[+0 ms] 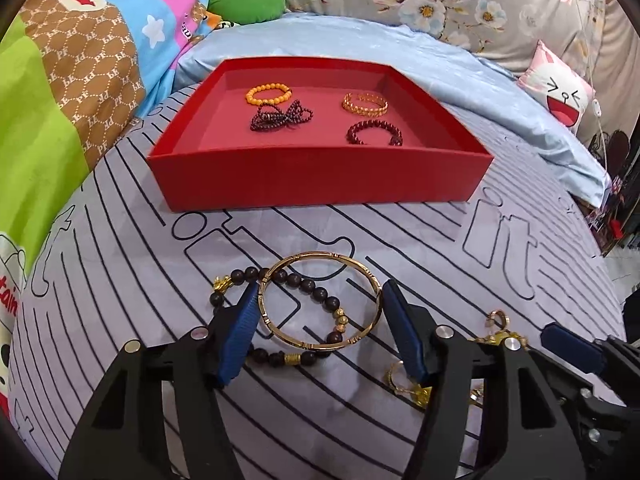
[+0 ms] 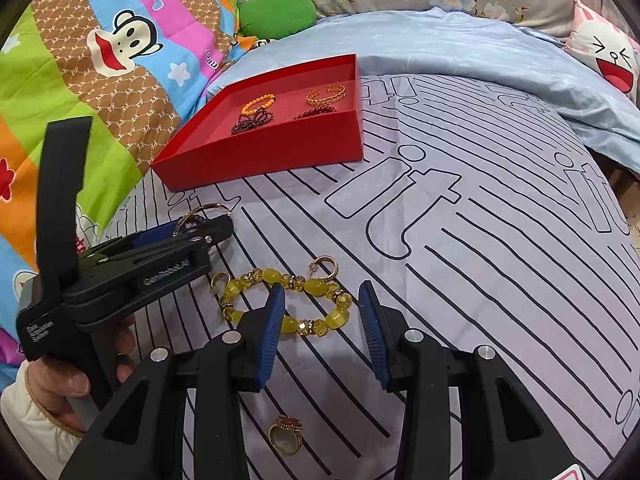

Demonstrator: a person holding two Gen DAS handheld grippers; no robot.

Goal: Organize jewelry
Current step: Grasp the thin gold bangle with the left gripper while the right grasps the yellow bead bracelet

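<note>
A gold bangle (image 1: 320,346) spans the gap between the blue pads of my left gripper (image 1: 322,286), which is shut on it, one pad against each side. Beneath it on the bedsheet lies a dark bead bracelet (image 1: 316,288) with gold charms. From the right wrist view the left gripper (image 2: 216,228) shows at the left with the bangle (image 2: 200,210) at its tips. My right gripper (image 2: 321,288) is open over a yellow bead bracelet (image 2: 316,286) lying flat; the pads do not press it. The red tray (image 1: 320,184) holds several bracelets.
Small gold pieces lie loose on the striped sheet: a hoop earring (image 2: 326,268), a ring (image 2: 218,280) and a red-stone ring (image 2: 286,434). A colourful quilt (image 1: 60,100) rises at the left, and a blue cover (image 1: 500,100) lies behind the tray. A hand (image 2: 60,384) holds the left gripper.
</note>
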